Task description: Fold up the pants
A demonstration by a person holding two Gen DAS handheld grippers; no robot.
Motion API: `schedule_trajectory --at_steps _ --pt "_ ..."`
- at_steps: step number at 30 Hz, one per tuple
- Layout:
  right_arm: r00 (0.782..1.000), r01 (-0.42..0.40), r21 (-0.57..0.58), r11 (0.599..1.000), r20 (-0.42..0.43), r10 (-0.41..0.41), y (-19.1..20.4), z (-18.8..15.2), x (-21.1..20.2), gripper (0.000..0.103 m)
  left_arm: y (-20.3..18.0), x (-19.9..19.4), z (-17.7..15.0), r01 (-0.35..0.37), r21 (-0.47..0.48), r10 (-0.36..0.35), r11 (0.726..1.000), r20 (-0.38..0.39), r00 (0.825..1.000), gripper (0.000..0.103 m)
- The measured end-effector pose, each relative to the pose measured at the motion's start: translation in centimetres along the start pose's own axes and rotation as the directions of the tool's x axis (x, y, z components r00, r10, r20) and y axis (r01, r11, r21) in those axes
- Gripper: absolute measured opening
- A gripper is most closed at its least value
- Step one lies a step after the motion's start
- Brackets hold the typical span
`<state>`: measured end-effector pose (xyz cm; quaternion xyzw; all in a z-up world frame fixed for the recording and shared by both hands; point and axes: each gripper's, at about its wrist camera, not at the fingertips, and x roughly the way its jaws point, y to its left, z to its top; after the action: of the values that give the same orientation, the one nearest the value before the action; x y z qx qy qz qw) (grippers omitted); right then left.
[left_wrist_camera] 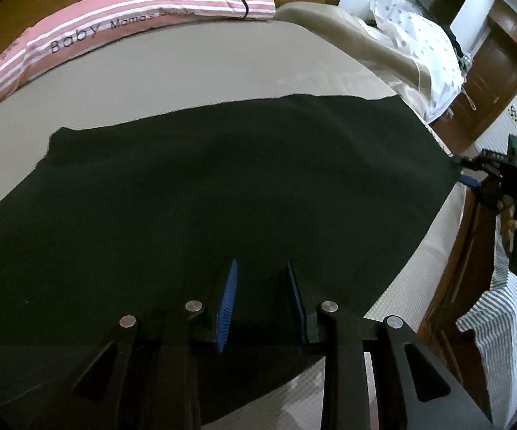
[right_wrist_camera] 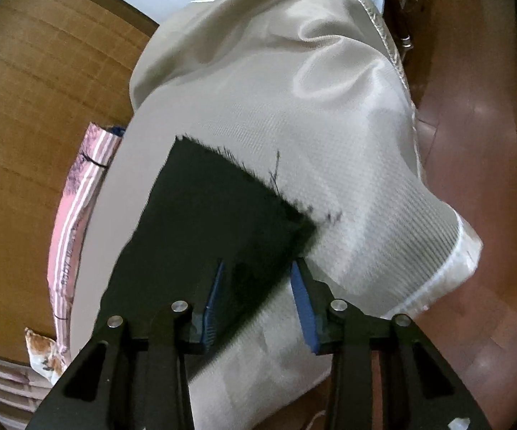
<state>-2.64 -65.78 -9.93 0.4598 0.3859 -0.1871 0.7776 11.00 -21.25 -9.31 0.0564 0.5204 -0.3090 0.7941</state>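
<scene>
Pants (left_wrist_camera: 222,186), black, lie spread flat on the beige bed (left_wrist_camera: 151,79), reaching its near edge. A pink striped pillow (left_wrist_camera: 133,18) sits along the bed's far side, well apart from the pants. My left gripper (left_wrist_camera: 262,268) hangs over the pants' near edge, its 2 fingers parted, gripping nothing. My right gripper (right_wrist_camera: 258,268) straddles the frayed corner (right_wrist_camera: 294,222), jaws apart, unclamped.

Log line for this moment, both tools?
left tool: open over black pants | right tool: open at frayed corner | pants flat on bed
</scene>
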Motion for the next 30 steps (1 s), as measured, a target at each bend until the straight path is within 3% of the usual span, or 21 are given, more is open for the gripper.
schedule_trajectory --at_steps 7,11,14,17,24,30 --pt "1.000 -0.006 -0.026 1.000 -0.001 0.006 0.4 0.5 0.7 0.010 -0.2 0.7 0.1 -0.021 0.025 0.020 0.999 0.034 0.999 0.030" --pt "0.997 -0.081 -0.055 0.995 0.010 0.082 2.9 -0.2 -0.6 0.009 0.5 0.6 0.5 0.027 -0.008 -0.026 1.000 0.033 0.999 0.030" --pt "0.992 -0.129 -0.114 0.985 0.001 0.130 6.1 -1.1 -1.2 0.009 2.3 0.0 0.4 0.101 -0.109 -0.098 0.989 0.037 0.995 0.030" --pt "0.982 -0.186 -0.180 0.966 -0.023 0.185 10.5 -2.4 -1.3 0.009 4.0 -1.2 -0.1 0.086 -0.153 -0.079 0.984 0.056 0.995 0.030" --pt "0.950 -0.307 -0.335 0.891 -0.168 0.264 21.0 -8.8 1.2 0.009 8.6 -6.0 -3.2 0.078 -0.243 -0.047 0.967 0.129 0.991 0.030" --pt "0.902 -0.405 -0.441 0.801 -0.339 0.269 28.4 -16.2 3.6 0.009 12.3 -9.0 -6.3 0.069 -0.324 -0.014 0.944 0.169 0.986 0.032"
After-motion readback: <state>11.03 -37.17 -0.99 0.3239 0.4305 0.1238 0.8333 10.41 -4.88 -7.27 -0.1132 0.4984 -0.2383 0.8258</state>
